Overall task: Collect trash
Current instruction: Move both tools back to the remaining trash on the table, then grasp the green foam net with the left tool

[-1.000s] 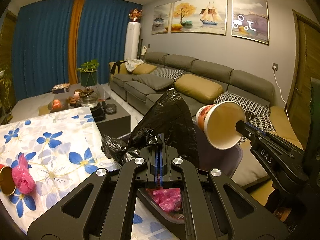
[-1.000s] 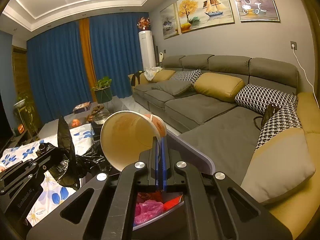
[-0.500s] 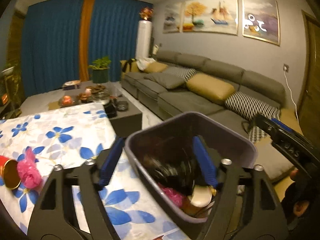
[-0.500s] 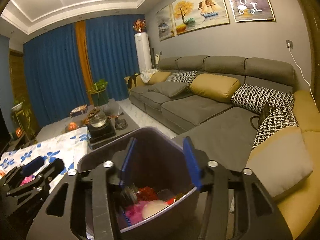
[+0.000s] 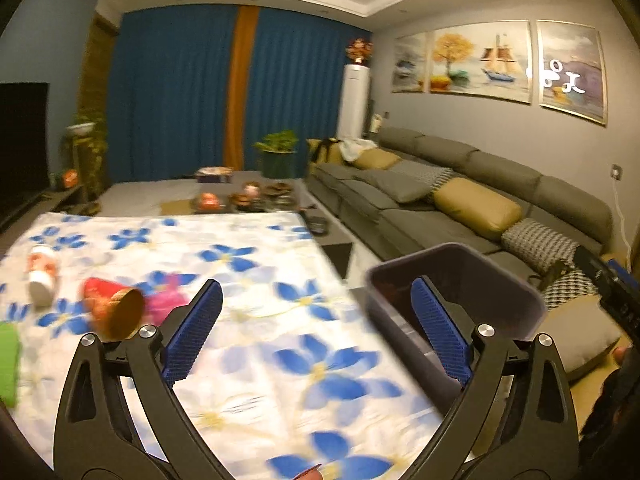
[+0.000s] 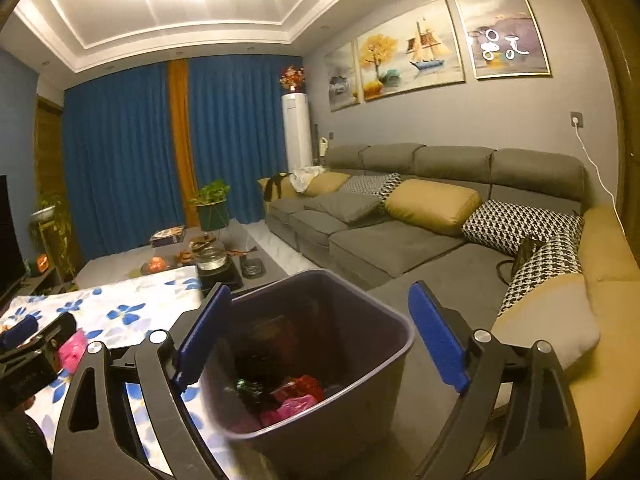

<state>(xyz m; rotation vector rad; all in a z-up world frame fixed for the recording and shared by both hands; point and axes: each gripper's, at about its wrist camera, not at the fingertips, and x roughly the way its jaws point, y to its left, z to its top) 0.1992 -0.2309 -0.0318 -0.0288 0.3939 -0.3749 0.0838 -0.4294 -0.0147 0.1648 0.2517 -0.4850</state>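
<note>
The middle of the flowered tablecloth (image 5: 280, 360) is left bare. The left part is taken up by a tipped red cup (image 5: 112, 310), a pink wrapper (image 5: 168, 306) and a white bottle (image 5: 42, 276); the right edge is flanked by the bin (image 6: 394, 344).

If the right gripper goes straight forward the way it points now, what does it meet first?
Most likely the trash bin. The open right gripper points at the bin's mouth, with the rim between its blue fingers. It would probably meet the rim or the trash inside; depth is unclear.

No legible text anywhere; only white, unreadable squiggles on the rightmost painting (image 6: 505, 29).
</note>
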